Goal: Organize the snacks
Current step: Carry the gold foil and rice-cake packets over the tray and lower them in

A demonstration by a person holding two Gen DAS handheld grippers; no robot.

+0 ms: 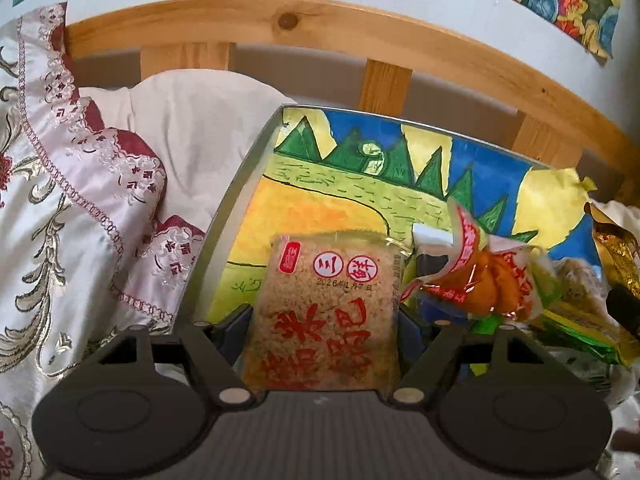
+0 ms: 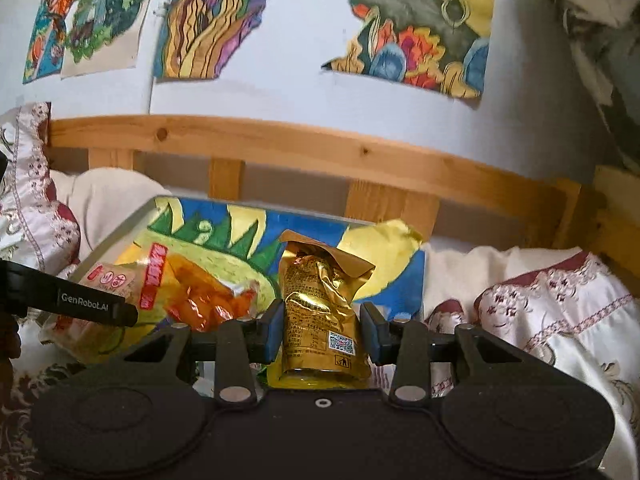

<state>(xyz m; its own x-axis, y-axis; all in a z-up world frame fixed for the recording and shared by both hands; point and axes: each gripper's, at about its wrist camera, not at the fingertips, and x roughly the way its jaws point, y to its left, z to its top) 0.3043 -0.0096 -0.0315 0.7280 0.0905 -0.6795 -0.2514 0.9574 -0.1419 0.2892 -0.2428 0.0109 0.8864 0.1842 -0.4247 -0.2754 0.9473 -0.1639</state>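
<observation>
Snacks in two grips — painted tray (image 1: 240, 184) on bed

Left hand-held gripper (image 1: 324, 320) pinches rice-cake packet (image 1: 326, 300), 6 o'clock over tray; right hand-held gripper (image 2: 322, 326) pinches gold pouch (image 2: 320, 312) — orange snack bag (image 2: 196, 296) at 9 o'clock.

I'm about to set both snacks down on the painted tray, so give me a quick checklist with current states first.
1. Left gripper clamped on the rice cake pack: ok, pads at both edges.
2. Right gripper gripping the gold pouch: cannot tell; a gap shows at the right pad.
3. Bare space on the painted tray: ok, far left part uncovered.
4. Orange snack bag clear of the left gripper's path: not ok, it lies just beside the pack.
5. Grippers apart from each other: ok.
</observation>
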